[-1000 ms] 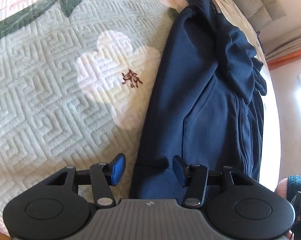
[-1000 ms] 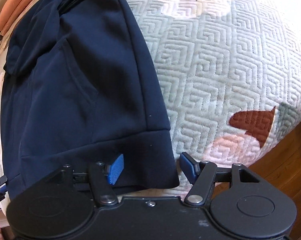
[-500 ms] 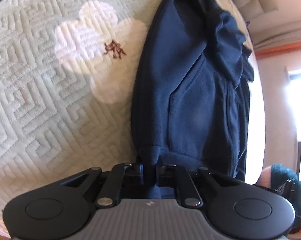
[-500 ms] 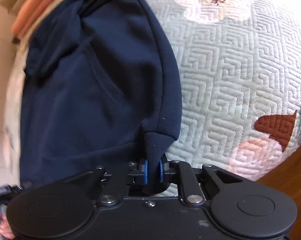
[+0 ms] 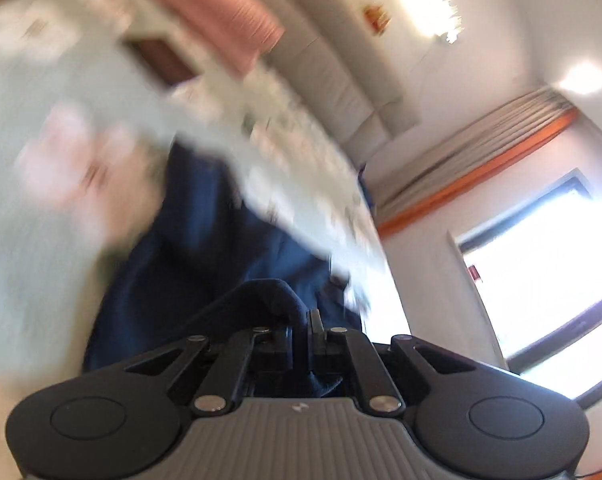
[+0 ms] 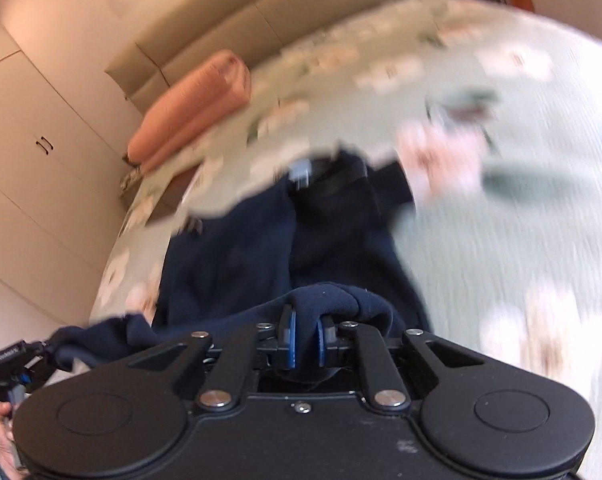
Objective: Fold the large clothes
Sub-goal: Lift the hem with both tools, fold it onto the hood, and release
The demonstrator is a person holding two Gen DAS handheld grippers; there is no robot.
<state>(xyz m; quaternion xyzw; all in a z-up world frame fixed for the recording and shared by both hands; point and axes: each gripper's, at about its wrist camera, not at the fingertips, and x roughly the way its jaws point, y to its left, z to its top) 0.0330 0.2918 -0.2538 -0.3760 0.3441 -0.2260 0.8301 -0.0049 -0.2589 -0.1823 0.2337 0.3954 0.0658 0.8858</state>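
- Navy hoodie [image 6: 293,248] lies lengthwise on the pale green quilted bedspread [image 6: 501,248], its near hem raised off the bed and pinched at two points.
- Right gripper [image 6: 304,340] is clamped narrow on a bunched fold of the hem, cloth showing between its blue pads [image 6: 289,340].
- Left gripper [image 5: 304,326] is likewise closed tight on the hem's other corner; in the right wrist view it appears at the far left edge with the cloth strung between the two.
- Judging by the lifted hem, the step is carrying the bottom edge toward the collar. It should go best with both corners kept level and taut, travelling together, and laid square before release.
- Both views are heavily motion-blurred, so the bedspread's pattern and the hoodie's far end are smeared.
- Sleeves and hood cannot be made out, nor how neatly the body lies.
- A folded pink blanket [image 6: 189,116] sits near the headboard, well apart from the hoodie.
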